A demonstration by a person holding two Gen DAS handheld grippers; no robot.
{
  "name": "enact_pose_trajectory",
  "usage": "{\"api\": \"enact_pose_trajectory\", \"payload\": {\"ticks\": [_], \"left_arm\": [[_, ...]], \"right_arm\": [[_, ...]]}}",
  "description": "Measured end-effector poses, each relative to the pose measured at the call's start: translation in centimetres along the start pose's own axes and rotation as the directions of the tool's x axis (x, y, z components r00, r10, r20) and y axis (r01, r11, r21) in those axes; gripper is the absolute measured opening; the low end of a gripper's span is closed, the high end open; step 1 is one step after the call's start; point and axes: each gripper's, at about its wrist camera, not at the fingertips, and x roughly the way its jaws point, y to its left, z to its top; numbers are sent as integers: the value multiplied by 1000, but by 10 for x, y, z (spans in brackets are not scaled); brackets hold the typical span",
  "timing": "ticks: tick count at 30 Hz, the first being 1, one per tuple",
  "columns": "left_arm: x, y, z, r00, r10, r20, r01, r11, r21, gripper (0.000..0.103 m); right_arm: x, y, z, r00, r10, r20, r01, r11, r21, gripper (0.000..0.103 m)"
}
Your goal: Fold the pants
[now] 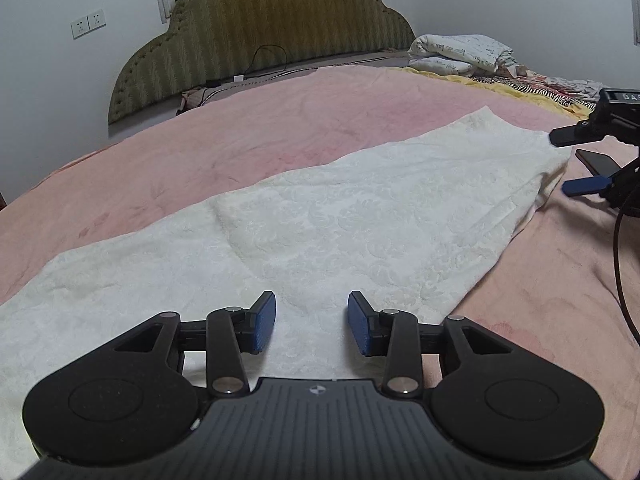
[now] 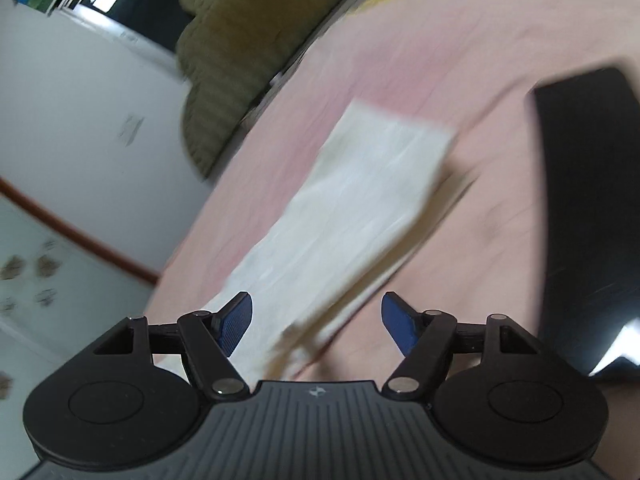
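Note:
White textured pants (image 1: 320, 232) lie flat as a long strip across the pink bedspread (image 1: 240, 136), running from near left to far right. My left gripper (image 1: 311, 322) is open and empty, just above the near part of the pants. My right gripper (image 1: 576, 160) shows at the right edge of the left wrist view, open, beside the far end of the pants. In the blurred, tilted right wrist view the right gripper (image 2: 316, 322) is open and empty above one end of the pants (image 2: 352, 208).
A green padded headboard (image 1: 260, 32) stands at the back. Folded bedding (image 1: 464, 56) and patterned cloth (image 1: 532, 84) lie at the back right. A black phone (image 1: 598, 162) lies on the bed by the right gripper; a black slab (image 2: 588, 200) fills the right wrist view's right side.

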Motion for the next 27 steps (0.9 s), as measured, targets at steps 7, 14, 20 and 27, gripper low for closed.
{"api": "enact_pose_trajectory", "payload": {"ticks": [7, 14, 20, 27], "left_arm": [[-1, -1, -2, 1000, 18, 2, -18, 1000, -2, 52], [0, -1, 0, 1000, 22, 1, -22, 1000, -16, 53], [-4, 15, 4, 998, 54, 19, -52, 994, -98, 53], [-9, 81, 11, 998, -52, 21, 56, 894, -444, 53]], "right_arm": [[31, 0, 11, 973, -82, 216, 77, 997, 30, 70], [57, -23, 30, 944, -106, 312, 61, 987, 150, 19], [47, -17, 32, 937, -56, 345, 27, 996, 86, 13], [46, 77, 13, 935, 23, 355, 123, 916, -383, 13]]}}
